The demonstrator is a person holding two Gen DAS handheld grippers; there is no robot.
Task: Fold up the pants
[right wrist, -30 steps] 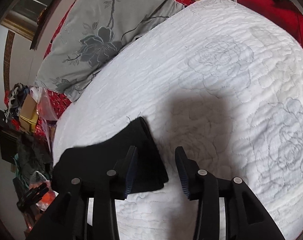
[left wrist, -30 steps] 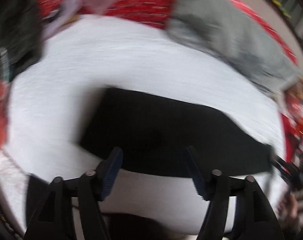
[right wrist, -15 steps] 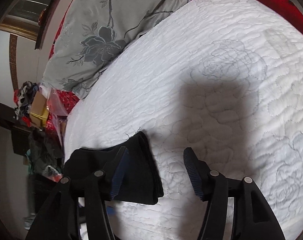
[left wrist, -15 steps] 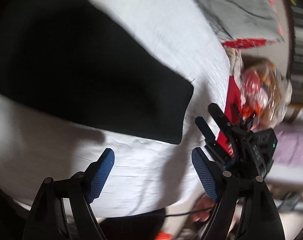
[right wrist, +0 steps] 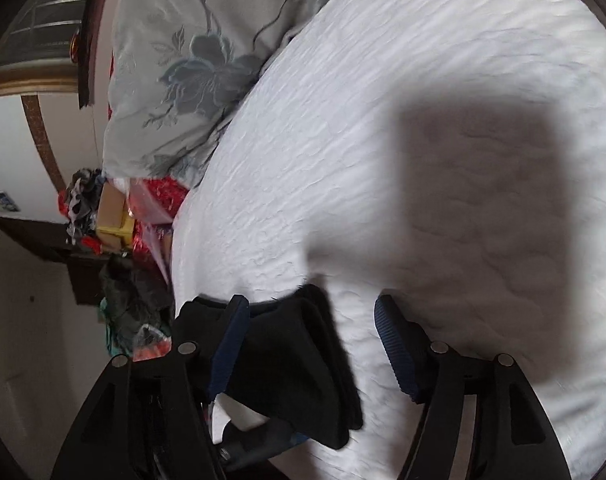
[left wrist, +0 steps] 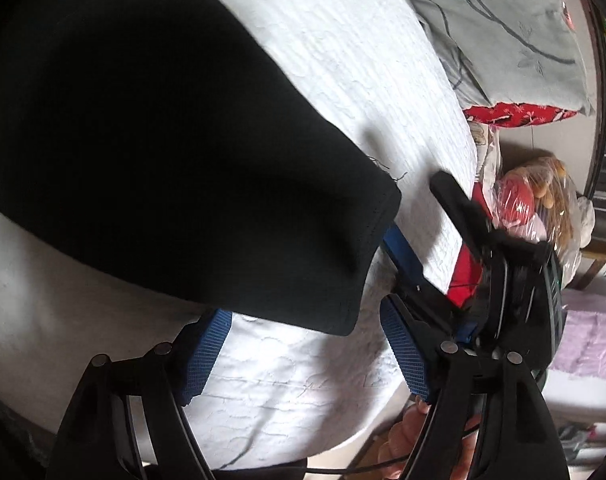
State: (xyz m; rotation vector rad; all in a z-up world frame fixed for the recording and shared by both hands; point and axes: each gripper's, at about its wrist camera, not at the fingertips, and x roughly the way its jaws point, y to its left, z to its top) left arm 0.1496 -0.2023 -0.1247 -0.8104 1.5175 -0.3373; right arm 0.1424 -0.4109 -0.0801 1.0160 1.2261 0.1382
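Black pants (left wrist: 151, 152) lie flat on the white quilt (left wrist: 343, 40). Their hem end (left wrist: 367, 264) points toward the bed's edge. My left gripper (left wrist: 305, 350) hovers just short of the hem's near corner, jaws wide and closing slightly, pads touching nothing. My right gripper (left wrist: 427, 224) reaches in from the right at the hem's far corner. In the right wrist view the folded hem (right wrist: 295, 368) sits between my right gripper's (right wrist: 311, 348) pads, which are opening and do not press on it.
A grey floral pillow (right wrist: 183, 60) lies at the head of the bed, over red bedding (left wrist: 515, 114). Plastic-wrapped items (left wrist: 539, 200) and bedside clutter (right wrist: 111, 220) sit past the quilt's edge. A hand (left wrist: 407, 432) holds the right gripper's handle. A large shadow (right wrist: 483, 200) falls on the quilt.
My left gripper swung from facing the whole pants to the hem end and dropped closer to the quilt. My right gripper's jaws widened around the hem and moved lower.
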